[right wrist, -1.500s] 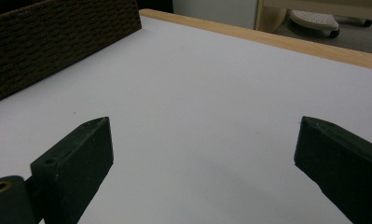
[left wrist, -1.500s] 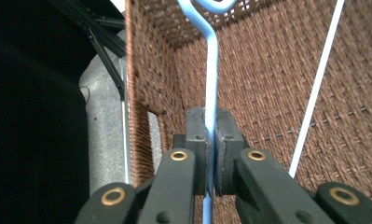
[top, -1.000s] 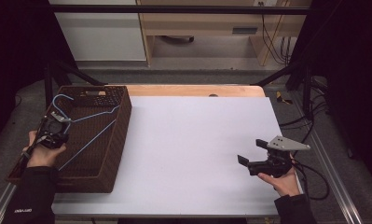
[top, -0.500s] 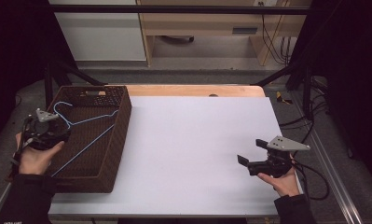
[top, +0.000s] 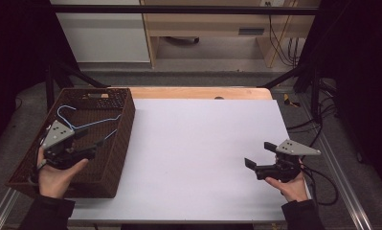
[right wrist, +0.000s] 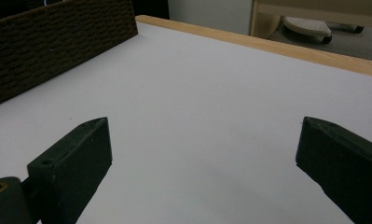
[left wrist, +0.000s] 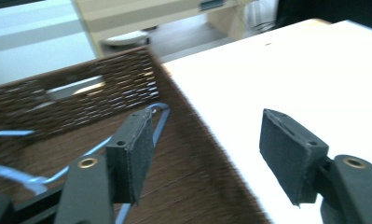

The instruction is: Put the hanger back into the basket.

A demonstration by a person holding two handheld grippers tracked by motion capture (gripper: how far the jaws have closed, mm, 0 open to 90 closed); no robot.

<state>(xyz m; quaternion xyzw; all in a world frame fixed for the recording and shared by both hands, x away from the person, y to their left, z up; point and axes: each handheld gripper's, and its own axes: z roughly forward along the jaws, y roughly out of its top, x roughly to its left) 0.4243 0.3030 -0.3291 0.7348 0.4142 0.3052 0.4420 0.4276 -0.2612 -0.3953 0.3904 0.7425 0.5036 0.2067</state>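
A blue wire hanger lies inside the brown wicker basket at the table's left edge. My left gripper hovers over the basket's near half, pointing right. Its jaws have just been opening and hold nothing. In the left gripper view the gripper stands open above the basket, with the hanger loose behind the left pad. My right gripper rests low over the white table top at the near right. It is open and empty, as the right gripper view also shows.
A wooden strip borders the table's far edge. Black frame bars and cables run beyond the right side. The basket wall stands far ahead of the right gripper.
The left gripper let go of the hanger, opened its jaws and drew back toward the near side while turning to the right. The hanger now lies loose in the basket. The right gripper stayed still.
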